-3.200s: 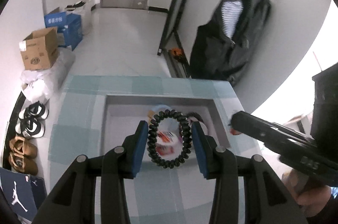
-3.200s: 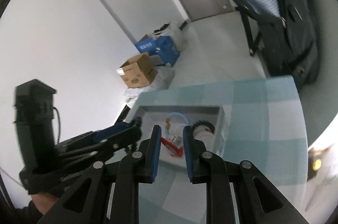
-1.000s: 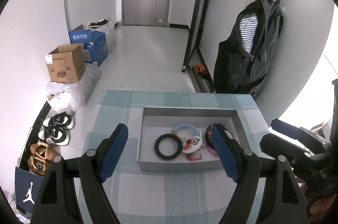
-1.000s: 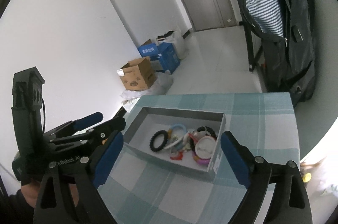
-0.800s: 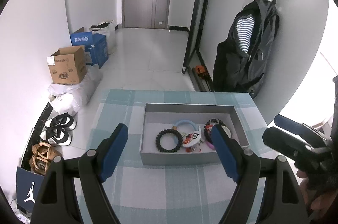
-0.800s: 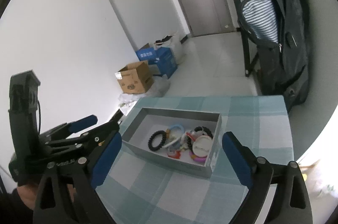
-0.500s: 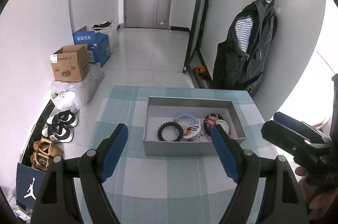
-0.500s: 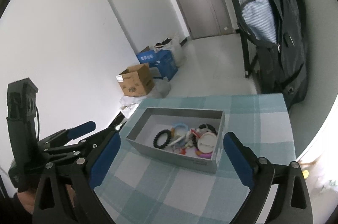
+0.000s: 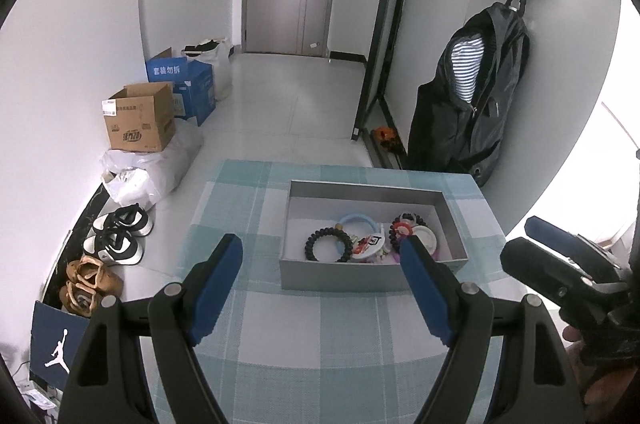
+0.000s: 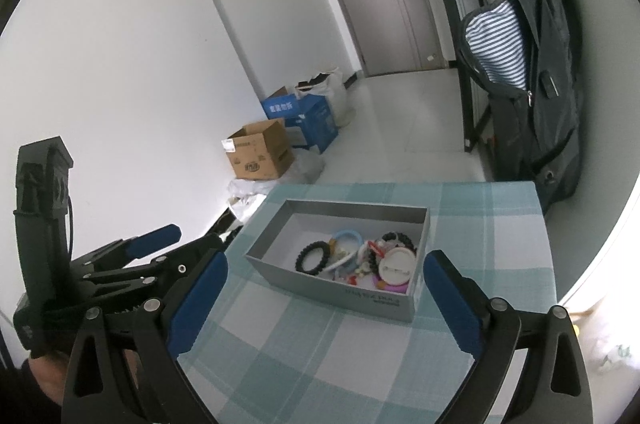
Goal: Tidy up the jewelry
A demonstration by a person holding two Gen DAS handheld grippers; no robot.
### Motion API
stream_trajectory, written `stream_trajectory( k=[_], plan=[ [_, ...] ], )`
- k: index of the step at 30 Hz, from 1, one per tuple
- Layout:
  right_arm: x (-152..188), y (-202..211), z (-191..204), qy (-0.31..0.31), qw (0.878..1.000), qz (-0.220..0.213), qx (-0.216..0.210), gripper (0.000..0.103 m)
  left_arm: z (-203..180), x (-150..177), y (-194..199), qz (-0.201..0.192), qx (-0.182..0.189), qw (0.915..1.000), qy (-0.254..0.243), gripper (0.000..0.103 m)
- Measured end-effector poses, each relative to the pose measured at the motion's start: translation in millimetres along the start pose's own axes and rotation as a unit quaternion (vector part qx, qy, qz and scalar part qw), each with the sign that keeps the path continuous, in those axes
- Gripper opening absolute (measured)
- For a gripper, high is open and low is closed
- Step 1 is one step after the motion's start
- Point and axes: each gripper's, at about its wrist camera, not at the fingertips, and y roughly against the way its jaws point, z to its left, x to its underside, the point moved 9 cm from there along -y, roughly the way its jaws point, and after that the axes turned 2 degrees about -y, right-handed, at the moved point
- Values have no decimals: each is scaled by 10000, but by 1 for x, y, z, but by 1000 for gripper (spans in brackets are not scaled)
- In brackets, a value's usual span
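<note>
A grey open box (image 9: 368, 189) (image 10: 332, 294) stands on the teal checked tablecloth. Inside lie a black beaded bracelet (image 9: 329, 244) (image 10: 313, 256), a light blue ring (image 9: 357, 222) (image 10: 348, 236), another dark beaded bracelet (image 9: 408, 220) (image 10: 398, 239), a round white case (image 10: 395, 268) and small red and white pieces. My left gripper (image 9: 322, 254) stands open above the near table, short of the box, with nothing between its blue pads. The right gripper (image 10: 326, 272) is wide open too, empty, hovering before the box's near long side.
The table (image 9: 320, 328) ends just behind the box; beyond is tiled floor. Cardboard and blue boxes (image 9: 140, 121), white bags and shoes (image 9: 118, 234) line the left wall. A dark jacket (image 9: 468, 95) hangs right. A hand (image 10: 52, 376) holds the left gripper at the right view's lower left.
Both grippers have drawn back from the box, which now looks smaller and farther away. The black beaded bracelet, held by the left gripper three seconds ago, lies in the box. The right jaws widened slightly.
</note>
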Motion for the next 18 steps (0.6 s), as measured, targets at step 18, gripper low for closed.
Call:
stream_trajectory(
  k=[18],
  plan=[
    [1,2,-3,-21,10000,18,42,99,-4,-1,0,-6,94,10000,-25,77]
  ],
)
